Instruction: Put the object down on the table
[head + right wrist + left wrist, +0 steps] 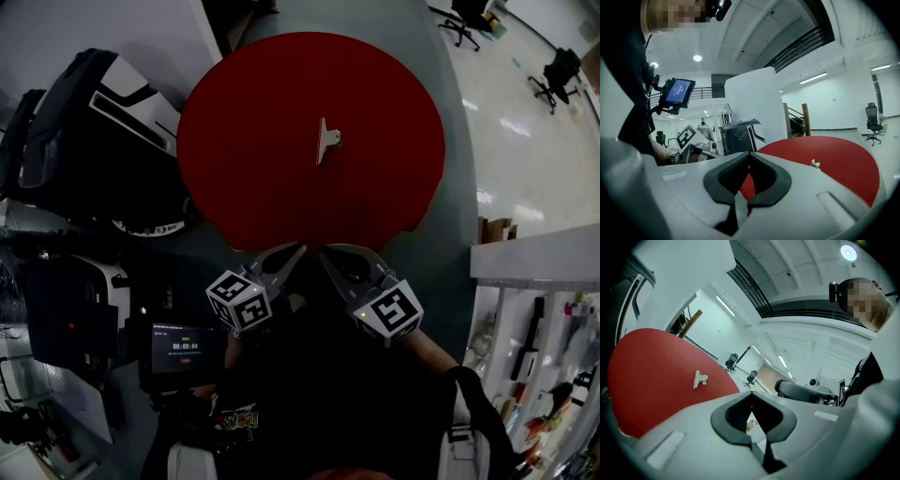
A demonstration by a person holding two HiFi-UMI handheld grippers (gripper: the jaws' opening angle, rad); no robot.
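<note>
A small white metal clip (326, 141) lies on the round red table (253, 103), near its middle, with nothing touching it. My left gripper (296, 249) and right gripper (324, 253) hover side by side at the table's near edge, close to my body and well short of the clip. In the left gripper view the jaw tips (752, 393) meet with nothing between them, and the clip (700, 379) sits up and to the left on the table (647, 376). The right gripper (750, 152) is likewise shut and empty, with the clip (815, 163) off to its right.
Dark bags and equipment (94, 131) crowd the floor left of the table. A small screen with a timer (183, 347) hangs at my lower left. Office chairs (561, 70) stand far right, and a white shelf (534, 267) runs along the right.
</note>
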